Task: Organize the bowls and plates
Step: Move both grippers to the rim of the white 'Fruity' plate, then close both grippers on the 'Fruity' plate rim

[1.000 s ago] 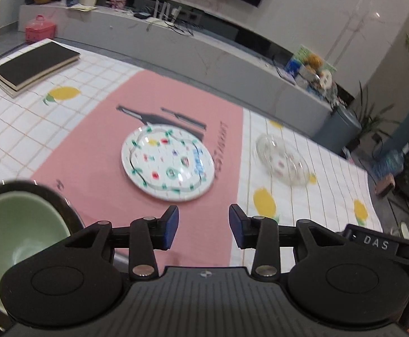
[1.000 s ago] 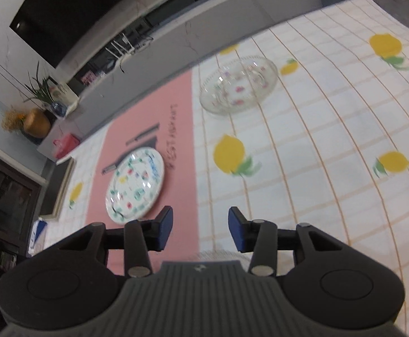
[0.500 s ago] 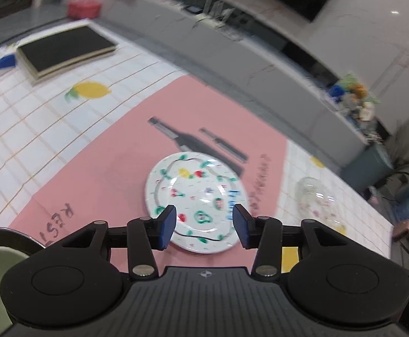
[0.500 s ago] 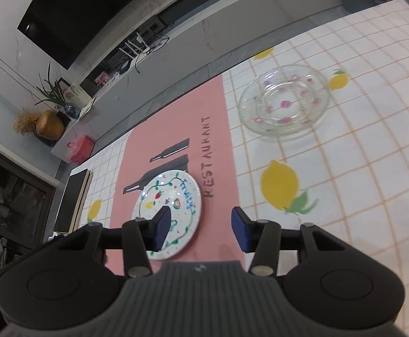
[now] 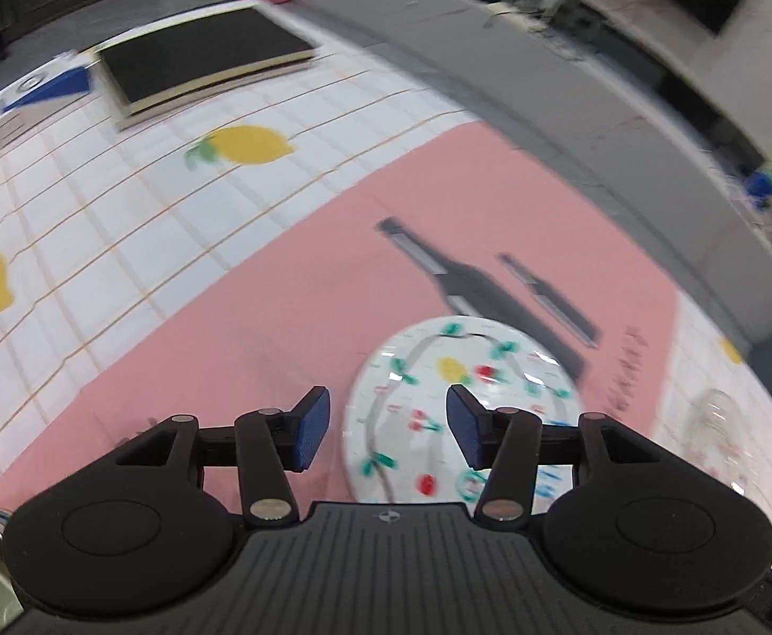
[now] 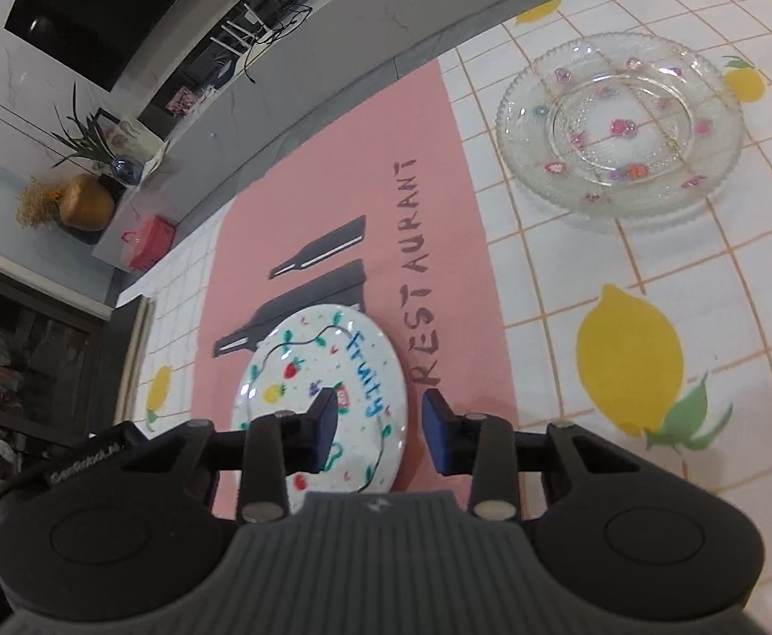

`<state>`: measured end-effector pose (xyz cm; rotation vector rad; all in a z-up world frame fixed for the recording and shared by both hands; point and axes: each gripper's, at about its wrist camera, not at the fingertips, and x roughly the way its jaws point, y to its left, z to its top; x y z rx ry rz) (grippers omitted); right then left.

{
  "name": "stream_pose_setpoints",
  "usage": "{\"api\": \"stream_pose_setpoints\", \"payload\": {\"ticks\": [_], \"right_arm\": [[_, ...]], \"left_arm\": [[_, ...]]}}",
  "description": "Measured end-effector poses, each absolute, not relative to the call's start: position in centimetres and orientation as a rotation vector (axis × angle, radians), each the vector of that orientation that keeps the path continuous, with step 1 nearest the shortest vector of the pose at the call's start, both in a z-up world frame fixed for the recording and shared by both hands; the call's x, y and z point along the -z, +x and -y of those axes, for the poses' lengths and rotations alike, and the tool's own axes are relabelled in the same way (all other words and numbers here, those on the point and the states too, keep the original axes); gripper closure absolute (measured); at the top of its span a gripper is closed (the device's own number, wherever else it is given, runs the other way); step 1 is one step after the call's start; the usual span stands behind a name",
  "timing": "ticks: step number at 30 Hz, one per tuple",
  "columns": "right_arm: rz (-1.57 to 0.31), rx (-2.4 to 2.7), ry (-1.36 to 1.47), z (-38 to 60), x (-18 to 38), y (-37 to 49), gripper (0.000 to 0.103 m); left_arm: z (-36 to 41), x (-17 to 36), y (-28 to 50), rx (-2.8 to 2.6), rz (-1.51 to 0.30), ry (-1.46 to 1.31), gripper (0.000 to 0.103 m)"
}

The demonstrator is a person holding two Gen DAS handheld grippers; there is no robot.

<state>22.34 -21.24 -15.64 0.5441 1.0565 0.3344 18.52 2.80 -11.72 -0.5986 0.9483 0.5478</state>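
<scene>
item: painted plate point(image 6: 322, 381), lower centre of frame, flat on pink mat point(image 6: 333, 201). left hand-held gripper point(image 5: 386, 426) and right hand-held gripper point(image 6: 378, 426) both open, empty. risk: low rim slips from fingers; plate skids toward glass plate point(image 6: 619, 127).

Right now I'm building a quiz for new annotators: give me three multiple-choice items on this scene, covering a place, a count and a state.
1. The white painted plate lies on:
A the pink mat
B the black book
C the bare floor

2. Plates visible in the right wrist view:
A one
B two
C four

3. The right gripper is:
A shut on the plate
B open, holding nothing
C out of view

Answers: 1 A, pink cloth surrounds the plate. 2 B, the painted plate plus the glass plate. 3 B, its fingers stand apart with nothing between them.
</scene>
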Motion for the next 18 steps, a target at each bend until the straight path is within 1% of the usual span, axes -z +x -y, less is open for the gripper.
{"api": "stream_pose_setpoints", "payload": {"ticks": [7,9,11,14,15,16,18], "right_arm": [[-1.102,-0.333,0.587,21.1,17.5,23.6,0.067],[-1.1,-0.345,0.604,21.0,17.9,23.7,0.071],[-1.11,-0.357,0.616,20.9,18.2,23.7,0.076],[-1.111,-0.361,0.629,20.8,18.5,23.6,0.078],[-1.11,-0.361,0.626,20.8,18.4,23.6,0.079],[-1.112,-0.356,0.618,20.7,18.5,23.6,0.081],[-1.12,-0.341,0.61,20.8,18.6,23.7,0.094]], "left_arm": [[-4.2,14.0,18.7,-0.672,-0.983,-0.669,0.042],[-4.3,14.1,18.6,-0.674,-0.963,-0.675,0.04],[-4.3,14.1,18.8,-0.671,-0.968,-0.673,0.04],[-4.5,14.2,18.9,-0.625,-0.958,-0.716,0.043],[-4.3,14.2,19.0,-0.61,-0.962,-0.711,0.053],[-4.2,14.2,19.2,-0.593,-0.968,-0.699,0.065],[-3.8,14.3,19.5,-0.57,-0.986,-0.689,0.077]]}}
